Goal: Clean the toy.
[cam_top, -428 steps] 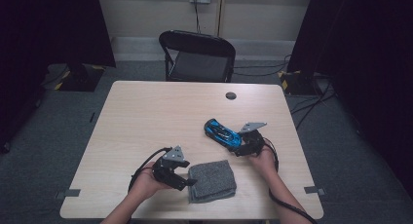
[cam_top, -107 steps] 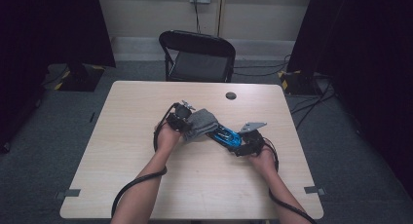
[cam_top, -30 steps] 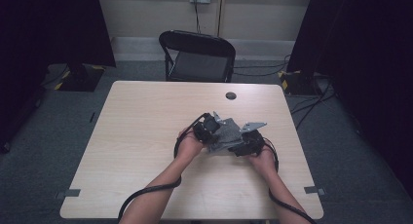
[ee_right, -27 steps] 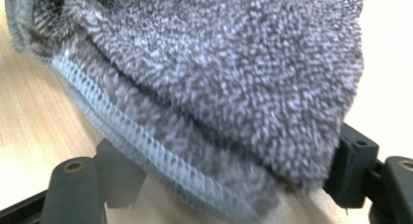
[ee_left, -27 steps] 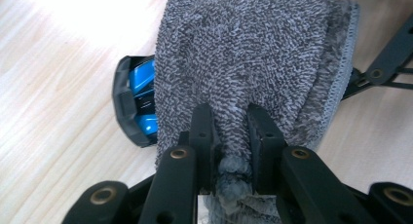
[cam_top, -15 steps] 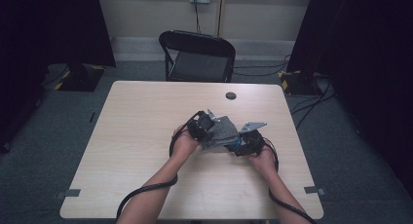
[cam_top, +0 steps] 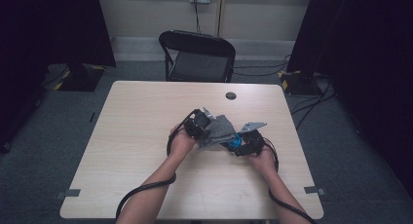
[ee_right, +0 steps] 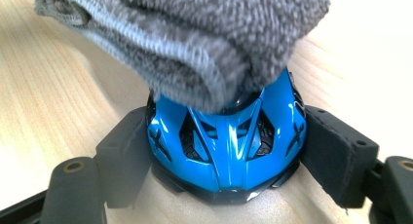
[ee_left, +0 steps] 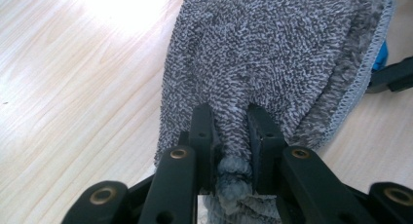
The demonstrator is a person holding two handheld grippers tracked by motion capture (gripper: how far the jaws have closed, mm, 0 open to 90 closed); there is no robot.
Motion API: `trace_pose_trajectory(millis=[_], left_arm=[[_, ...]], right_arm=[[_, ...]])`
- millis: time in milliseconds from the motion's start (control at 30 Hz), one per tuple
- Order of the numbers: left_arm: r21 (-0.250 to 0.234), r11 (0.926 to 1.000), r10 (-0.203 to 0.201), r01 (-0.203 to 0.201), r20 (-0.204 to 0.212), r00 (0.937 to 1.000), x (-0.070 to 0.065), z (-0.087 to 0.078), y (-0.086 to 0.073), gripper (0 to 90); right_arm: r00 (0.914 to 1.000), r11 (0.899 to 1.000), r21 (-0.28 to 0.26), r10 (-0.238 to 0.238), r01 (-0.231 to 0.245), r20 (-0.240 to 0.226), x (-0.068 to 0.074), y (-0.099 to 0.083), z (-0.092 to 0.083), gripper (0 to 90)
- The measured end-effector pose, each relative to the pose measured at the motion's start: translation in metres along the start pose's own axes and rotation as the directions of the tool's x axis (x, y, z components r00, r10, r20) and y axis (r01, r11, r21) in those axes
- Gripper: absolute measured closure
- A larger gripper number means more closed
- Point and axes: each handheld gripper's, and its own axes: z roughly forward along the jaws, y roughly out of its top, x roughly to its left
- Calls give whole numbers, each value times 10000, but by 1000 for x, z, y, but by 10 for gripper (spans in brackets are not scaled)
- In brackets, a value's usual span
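Note:
A grey terry cloth (cam_top: 220,130) lies draped over a shiny blue toy car (cam_top: 235,141) near the middle of the table. My left gripper (cam_top: 206,128) is shut on a bunched fold of the cloth (ee_left: 272,53), pinched between its two black jaws (ee_left: 231,131). The car's blue edge (ee_left: 381,56) peeks out past the cloth's stitched hem. My right gripper (cam_top: 242,146) holds the car (ee_right: 226,141) by its sides, pads pressed on both flanks (ee_right: 226,153). The cloth (ee_right: 195,29) covers the car's top.
The light wooden table (cam_top: 146,185) carries a small dark round disc (cam_top: 231,95) near its far edge. A black folding chair (cam_top: 197,53) stands behind the table. Cables trail from both grippers along the forearms.
Since the oldest frame the left gripper has picked the cloth up from the table's front and brought it onto the car. In the last second it shifted slightly left; the right hand stayed still.

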Motion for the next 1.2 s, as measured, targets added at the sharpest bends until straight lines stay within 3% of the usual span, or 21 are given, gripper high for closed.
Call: trace_pose_trajectory(millis=[300,500,733,1033,1200], left_arm=[[14,9999,-126,126,-117,9999,5,-1,-2,756],[-33,9986,-528,527,-155,9985,13,-3,-5,756],[-62,9978,-664,662,-334,9972,18,-3,-9,756],[81,9947,-1018,1028,-838,9913,33,-7,-17,757],[109,9923,-1218,1231,-825,9891,39,-7,-23,757]], right_arm=[[10000,10000,-6,-11,11,2,0,0,0,239],[10000,10000,-4,-1,1,0,0,0,0,239],[10000,10000,-4,-3,3,2,0,0,0,239],[10000,10000,-3,-4,4,0,0,0,0,239],[10000,10000,-4,-4,4,-1,0,0,0,239]])
